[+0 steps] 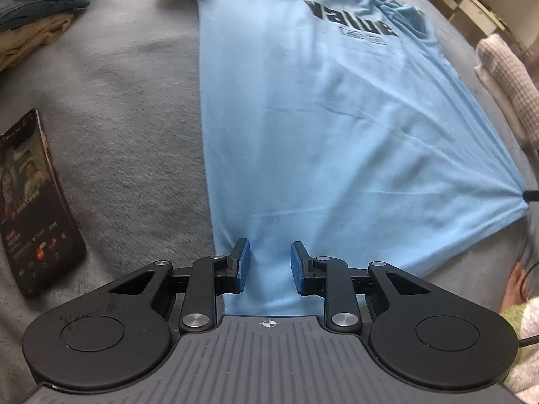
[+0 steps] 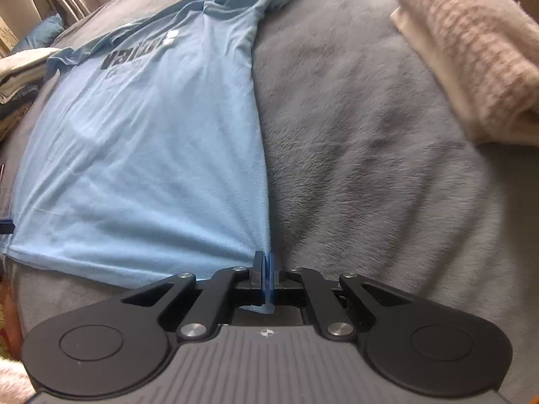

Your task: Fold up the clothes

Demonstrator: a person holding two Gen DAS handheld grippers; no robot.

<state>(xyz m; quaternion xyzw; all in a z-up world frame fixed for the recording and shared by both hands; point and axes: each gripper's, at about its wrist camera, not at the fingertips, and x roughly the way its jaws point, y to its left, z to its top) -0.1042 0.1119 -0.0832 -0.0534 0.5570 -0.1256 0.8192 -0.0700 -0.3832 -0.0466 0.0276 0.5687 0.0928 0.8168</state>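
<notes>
smooth-knit t-shirt (image 1: 320, 128) on plush blanket (image 1: 134, 118)

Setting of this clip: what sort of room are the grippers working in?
Probably a bedroom: the blue T-shirt lies on a plush grey blanket, beside a pile of clothes and a phone.

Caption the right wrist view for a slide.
Right gripper, jaws shut on the hem corner of the light blue T-shirt spread over a grey blanket.

Left gripper (image 1: 270, 266): pointed steeply down, blue pads (image 1: 243, 262) parted, a clear gap between, pressing on nothing. Right gripper (image 2: 264, 277): also angled steeply down, pads closed tight together, pinching cloth.
</notes>
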